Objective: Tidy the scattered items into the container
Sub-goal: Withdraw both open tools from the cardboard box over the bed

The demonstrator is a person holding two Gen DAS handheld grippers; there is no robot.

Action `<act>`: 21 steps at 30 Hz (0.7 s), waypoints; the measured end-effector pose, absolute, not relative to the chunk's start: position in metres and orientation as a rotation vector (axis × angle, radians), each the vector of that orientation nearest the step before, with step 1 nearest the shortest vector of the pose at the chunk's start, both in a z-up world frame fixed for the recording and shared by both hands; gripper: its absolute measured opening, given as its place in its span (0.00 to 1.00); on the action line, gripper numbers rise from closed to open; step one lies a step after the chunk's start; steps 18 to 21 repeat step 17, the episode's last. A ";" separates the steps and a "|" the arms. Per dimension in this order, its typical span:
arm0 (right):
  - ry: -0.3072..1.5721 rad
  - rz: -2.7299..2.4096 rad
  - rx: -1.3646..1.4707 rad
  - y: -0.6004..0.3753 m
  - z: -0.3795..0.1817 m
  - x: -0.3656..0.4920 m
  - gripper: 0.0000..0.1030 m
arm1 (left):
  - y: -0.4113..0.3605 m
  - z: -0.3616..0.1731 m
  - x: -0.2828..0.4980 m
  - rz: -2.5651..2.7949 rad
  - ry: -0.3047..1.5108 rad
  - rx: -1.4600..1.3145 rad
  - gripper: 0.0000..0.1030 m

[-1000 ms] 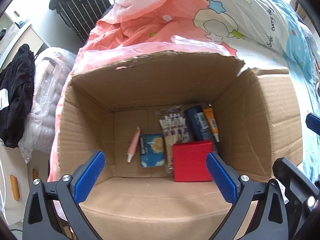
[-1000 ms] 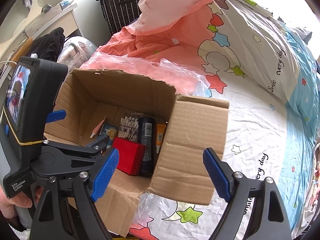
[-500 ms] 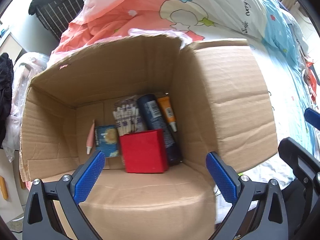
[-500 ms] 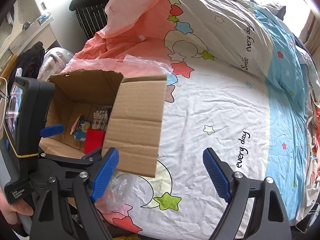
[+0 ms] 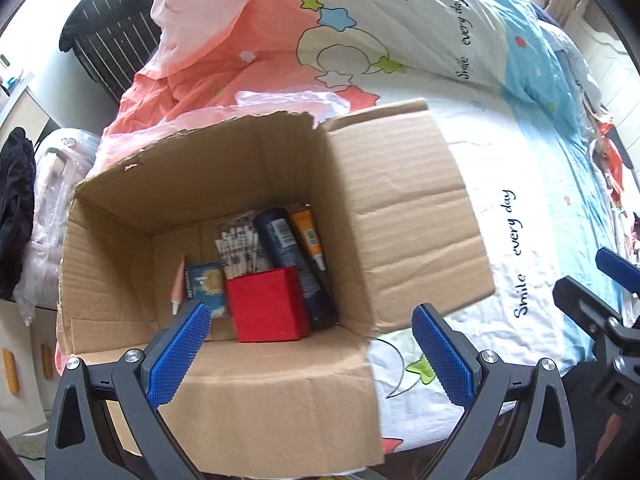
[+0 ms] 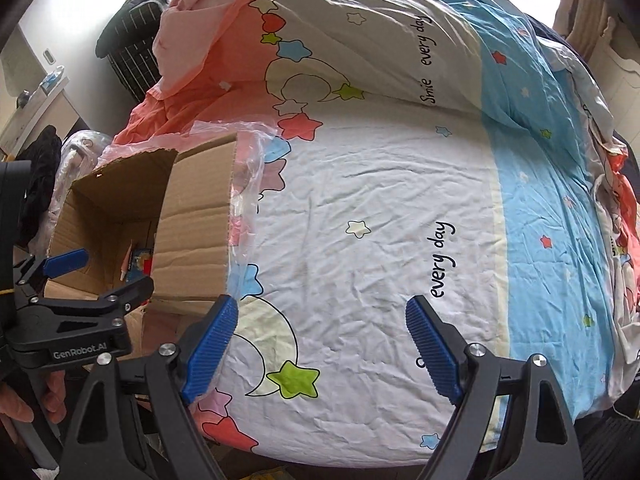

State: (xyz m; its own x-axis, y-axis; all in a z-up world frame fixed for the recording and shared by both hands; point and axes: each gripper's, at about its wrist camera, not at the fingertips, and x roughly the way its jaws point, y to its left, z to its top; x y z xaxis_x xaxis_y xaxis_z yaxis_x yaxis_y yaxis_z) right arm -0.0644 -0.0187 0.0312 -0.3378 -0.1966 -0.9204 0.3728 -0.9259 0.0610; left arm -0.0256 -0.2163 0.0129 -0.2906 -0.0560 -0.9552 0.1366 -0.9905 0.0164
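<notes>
An open cardboard box (image 5: pixel 404 216) stands at the bed's near left edge; it also shows in the right wrist view (image 6: pixel 192 224). Inside lie a red box (image 5: pixel 268 308), a dark blue bottle (image 5: pixel 288 252), an orange tube (image 5: pixel 308 236), a pack of cotton swabs (image 5: pixel 240 252), a blue packet (image 5: pixel 206 284) and a pink tube (image 5: pixel 178 288). My left gripper (image 5: pixel 308 344) is open and empty above the box's near flap. My right gripper (image 6: pixel 320 340) is open and empty over the bedsheet, right of the box.
The star-patterned bedsheet (image 6: pixel 380 220) spreads to the right. A pink quilt (image 5: pixel 224 40) and clear plastic bag (image 5: pixel 288 100) lie behind the box. A black striped bag (image 5: pixel 112 24) and a white desk with dark clothes (image 5: pixel 16 184) stand at left.
Both grippers have pulled back and swung right, away from the box. The box now sits further left in both views, and more bedsheet shows.
</notes>
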 end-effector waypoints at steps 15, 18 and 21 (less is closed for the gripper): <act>0.156 -2.388 1.603 0.037 0.030 -0.056 0.82 | -0.144 0.004 -0.019 -2.520 0.032 1.862 1.00; 0.151 -2.395 1.610 0.043 0.029 -0.054 0.81 | -0.137 0.004 -0.018 -2.538 0.040 1.883 1.00; 0.151 -2.395 1.610 0.043 0.029 -0.054 0.81 | -0.137 0.004 -0.018 -2.538 0.040 1.883 1.00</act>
